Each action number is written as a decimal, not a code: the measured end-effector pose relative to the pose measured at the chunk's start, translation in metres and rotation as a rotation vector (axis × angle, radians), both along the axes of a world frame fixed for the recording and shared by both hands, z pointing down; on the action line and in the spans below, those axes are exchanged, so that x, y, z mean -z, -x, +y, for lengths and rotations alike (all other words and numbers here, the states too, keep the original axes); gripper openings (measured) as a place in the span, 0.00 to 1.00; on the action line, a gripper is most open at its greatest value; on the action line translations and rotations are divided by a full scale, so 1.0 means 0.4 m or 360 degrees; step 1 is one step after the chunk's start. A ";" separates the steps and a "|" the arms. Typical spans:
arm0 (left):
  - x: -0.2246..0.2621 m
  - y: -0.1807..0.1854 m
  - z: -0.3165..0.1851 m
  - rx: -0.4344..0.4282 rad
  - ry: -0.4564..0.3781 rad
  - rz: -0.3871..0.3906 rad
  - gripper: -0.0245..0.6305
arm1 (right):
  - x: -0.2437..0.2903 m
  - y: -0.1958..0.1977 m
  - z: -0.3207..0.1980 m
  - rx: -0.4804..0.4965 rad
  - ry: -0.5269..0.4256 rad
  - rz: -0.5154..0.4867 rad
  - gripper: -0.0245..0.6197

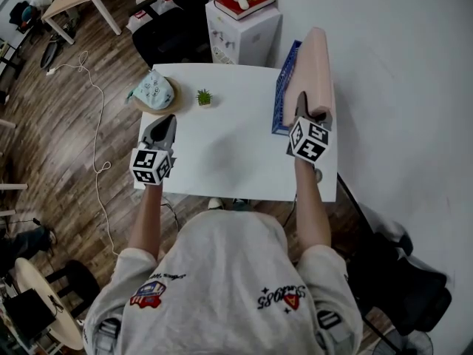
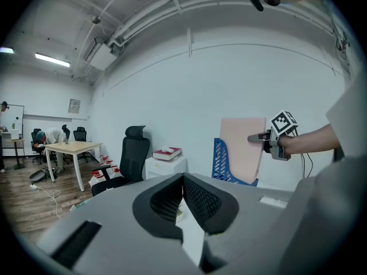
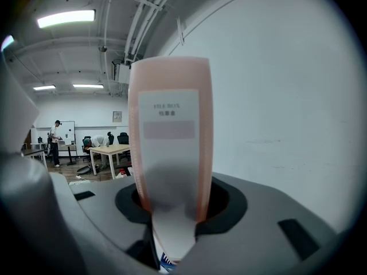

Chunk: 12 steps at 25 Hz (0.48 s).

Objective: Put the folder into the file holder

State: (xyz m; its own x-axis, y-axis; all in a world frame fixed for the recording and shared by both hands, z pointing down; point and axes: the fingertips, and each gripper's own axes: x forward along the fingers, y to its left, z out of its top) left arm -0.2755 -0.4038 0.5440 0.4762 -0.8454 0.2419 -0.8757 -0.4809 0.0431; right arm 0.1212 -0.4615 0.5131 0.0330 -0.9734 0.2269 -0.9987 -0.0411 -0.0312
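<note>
A pink box folder (image 1: 314, 72) stands upright over the right side of the white table (image 1: 236, 161), and my right gripper (image 1: 303, 113) is shut on its near end. In the right gripper view its labelled spine (image 3: 169, 136) rises straight up from between the jaws (image 3: 172, 205). The blue mesh file holder (image 1: 284, 87) sits just left of and below the folder at the table's far right edge. The left gripper view shows the folder (image 2: 243, 148) right behind the holder (image 2: 221, 159). My left gripper (image 1: 164, 124) hovers over the table's left part, shut and empty (image 2: 183, 179).
A small potted plant (image 1: 204, 97) and a patterned cloth on a round wooden tray (image 1: 154, 91) sit at the table's far left. Behind the table are a white box with a red book (image 1: 244, 21) and a black office chair (image 1: 174, 28). A white wall runs along the right.
</note>
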 end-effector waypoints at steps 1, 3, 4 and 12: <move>-0.002 0.002 -0.001 0.0002 0.0002 0.0001 0.05 | -0.006 -0.001 -0.001 -0.0008 0.0007 0.0002 0.29; -0.003 0.003 -0.004 0.0003 0.0006 0.0003 0.05 | -0.015 -0.003 -0.004 -0.0029 0.0019 0.0004 0.29; -0.004 0.004 -0.005 0.0002 0.0008 0.0003 0.05 | -0.019 -0.004 -0.005 -0.0038 0.0024 0.0005 0.30; -0.016 0.008 -0.014 0.0002 0.0019 0.0001 0.05 | -0.054 -0.013 -0.023 -0.0086 0.0059 0.0010 0.30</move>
